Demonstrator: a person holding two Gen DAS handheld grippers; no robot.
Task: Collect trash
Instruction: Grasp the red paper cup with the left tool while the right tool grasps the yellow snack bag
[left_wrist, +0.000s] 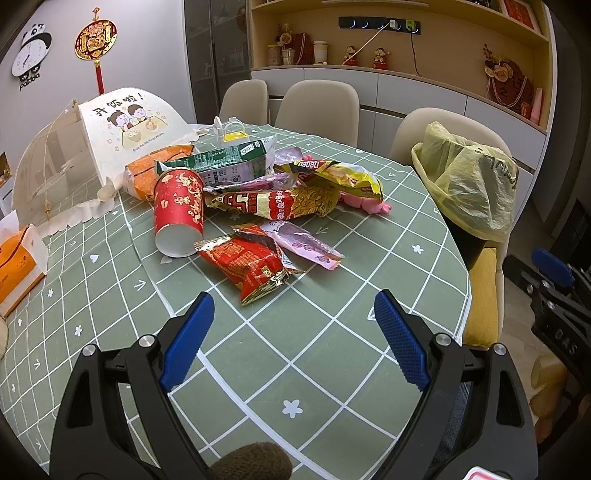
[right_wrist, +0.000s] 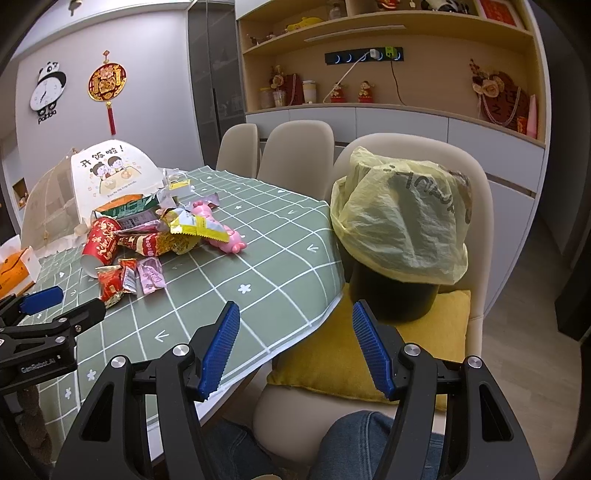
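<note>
A round table draped in a green cloth with a white grid is filling most of the left wrist view, with beige padded chairs standing along its far edge. A white mesh food cover printed with two cartoon children is sitting at the table's far left, just behind the trash. On the nearest beige chair, a black bin lined with a crumpled yellow plastic bag is resting on a mustard-yellow cushion, just beside the table's edge. The trash is lying in a loose heap at the middle of the table: a green and white carton, a red paper cup with gold patterns lying tipped on its side, a long gold and red snack bag, a yellow wafer wrapper lying over a pink plastic toy, a red foil packet nearest the camera and a pink wrapper touching it. The left gripper is hovering over bare cloth in front of the red foil packet, blue pads spread wide and holding nothing. The right gripper is hanging off the table's edge near the cushion, likewise spread and empty.
</note>
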